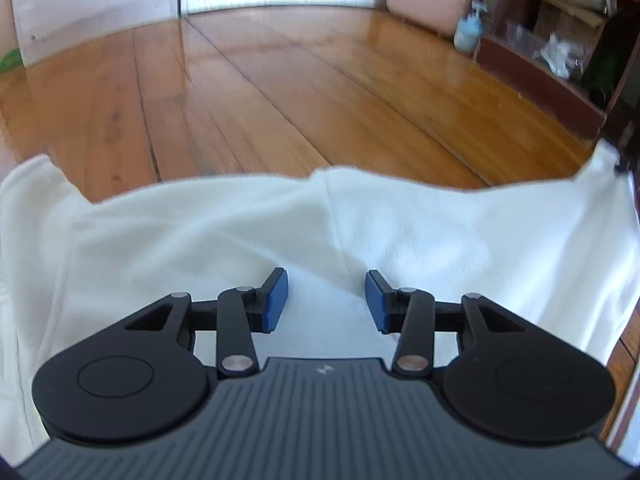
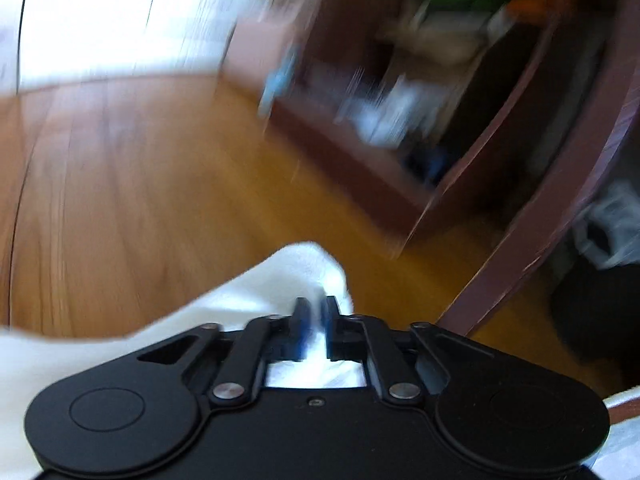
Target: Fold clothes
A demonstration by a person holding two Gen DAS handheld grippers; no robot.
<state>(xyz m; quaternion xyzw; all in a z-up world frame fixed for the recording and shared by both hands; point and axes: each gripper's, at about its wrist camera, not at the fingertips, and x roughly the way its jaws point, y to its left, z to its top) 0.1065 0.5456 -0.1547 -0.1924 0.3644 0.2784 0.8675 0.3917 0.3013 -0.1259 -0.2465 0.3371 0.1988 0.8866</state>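
Left gripper (image 1: 326,300) fingers (image 1: 275,300) apart; right gripper (image 2: 314,328) pinched.

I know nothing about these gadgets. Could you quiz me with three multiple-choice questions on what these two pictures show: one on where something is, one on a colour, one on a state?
1. Where does the white garment lie?
A on the wooden floor
B on a bed
C on a chair

2. What colour are the pads of the left gripper?
A red
B blue
C yellow

3. What is the right gripper doing?
A standing wide open over bare floor
B gripping a bottle
C pinching white cloth

Answers:
1 A, boards show just beyond the cloth's edge.
2 B, both pads are blue.
3 C, cloth sits between its nearly closed jaws.
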